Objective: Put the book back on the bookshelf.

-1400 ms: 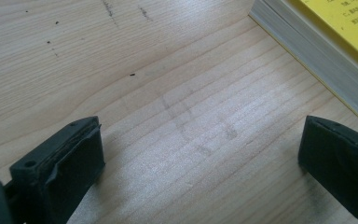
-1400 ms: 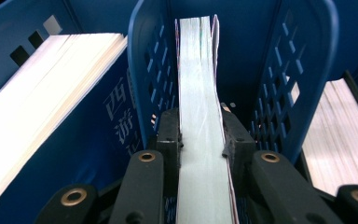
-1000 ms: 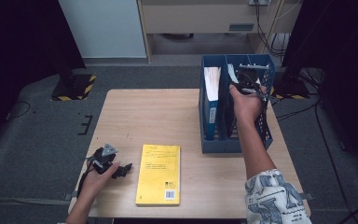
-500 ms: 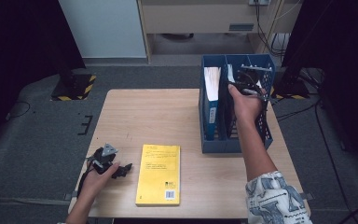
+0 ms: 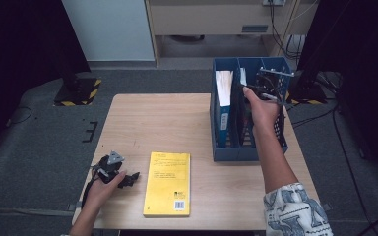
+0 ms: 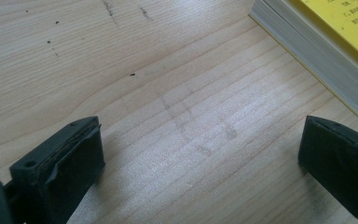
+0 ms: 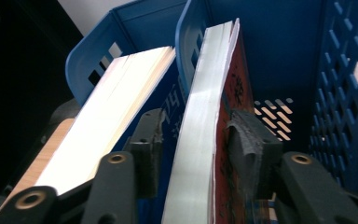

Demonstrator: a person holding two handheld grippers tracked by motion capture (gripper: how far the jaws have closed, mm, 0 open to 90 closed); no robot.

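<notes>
Your right hand-held gripper is closed on a red-covered book, one jaw on its cover and the other on the far side of the page block, inside the middle slot of the blue file rack at about 2 o'clock on the counter. Judging by this, you are seating the book: keep it upright, slide it straight down along the divider, and let go only once its bottom edge rests on the rack floor. A white-edged book stands in the next slot, at 9 o'clock of yours; stay clear of it.

Your left hand-held gripper rests wide open and empty on the counter at about 7 o'clock, just beside the yellow book, which lies flat at 6 o'clock.
</notes>
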